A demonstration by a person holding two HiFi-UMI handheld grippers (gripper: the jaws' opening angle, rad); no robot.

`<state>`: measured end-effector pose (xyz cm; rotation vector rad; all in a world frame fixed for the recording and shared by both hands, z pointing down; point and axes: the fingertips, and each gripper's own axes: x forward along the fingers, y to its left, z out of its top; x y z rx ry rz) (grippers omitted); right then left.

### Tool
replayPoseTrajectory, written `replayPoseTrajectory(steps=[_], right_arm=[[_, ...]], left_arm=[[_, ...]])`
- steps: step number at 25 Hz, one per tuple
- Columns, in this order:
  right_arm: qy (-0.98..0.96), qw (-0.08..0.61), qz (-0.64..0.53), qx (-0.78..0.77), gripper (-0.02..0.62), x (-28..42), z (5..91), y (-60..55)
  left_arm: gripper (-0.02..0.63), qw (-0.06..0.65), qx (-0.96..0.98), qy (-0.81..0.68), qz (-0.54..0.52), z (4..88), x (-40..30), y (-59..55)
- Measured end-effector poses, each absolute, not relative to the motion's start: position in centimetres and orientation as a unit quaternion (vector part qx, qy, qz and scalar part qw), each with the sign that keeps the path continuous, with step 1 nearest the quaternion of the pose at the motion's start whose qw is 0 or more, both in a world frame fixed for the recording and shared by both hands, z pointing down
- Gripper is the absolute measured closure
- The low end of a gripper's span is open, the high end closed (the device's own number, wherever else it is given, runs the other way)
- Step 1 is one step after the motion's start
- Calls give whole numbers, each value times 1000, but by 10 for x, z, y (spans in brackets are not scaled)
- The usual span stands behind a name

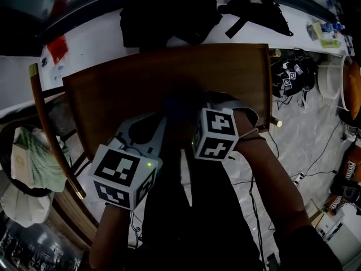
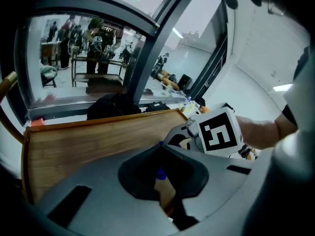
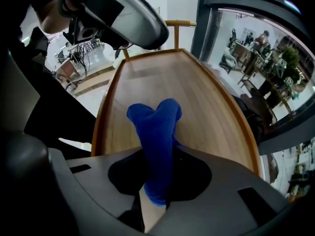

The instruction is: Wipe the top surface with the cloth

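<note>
A person stands over a brown wooden worktop (image 1: 141, 83), seen from above, with a hand-held gripper in each hand. Both reach over the near edge and meet around the middle of the board.

The right hand-held gripper (image 1: 189, 107) is closed on a blue cloth (image 3: 155, 127). In the right gripper view the cloth rises from between the jaws as a bunched fold and leans out over the wood (image 3: 197, 97). From above, the cloth (image 1: 177, 103) shows only as a dark blue patch between the two tools, just above the board.

The left hand-held gripper (image 2: 160, 145) has its jaws drawn together at the tips. A small patch of blue (image 2: 160, 173) shows in the opening behind them; whether they pinch the cloth cannot be told. The right tool's black-and-white marker cube (image 2: 220, 132) sits just beside these tips.

A black bag (image 1: 163, 10) lies beyond the far edge of the worktop.
</note>
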<state>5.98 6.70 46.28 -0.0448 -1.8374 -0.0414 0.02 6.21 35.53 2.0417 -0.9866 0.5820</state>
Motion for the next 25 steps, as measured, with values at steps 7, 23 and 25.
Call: replayPoseTrajectory(steps=[7,23,25], right_arm=[[-784,619,8,-43,503,65,463,96],[-750,629,104,-177,503,80,458,158],[-746,626,112,-196,503,81,457,163]], left_arm=[[595,392,809,-363,247,356,4,81],[595,384,809,-352,272,364,8,71],[595,385,808,-354,273,365,8,65]])
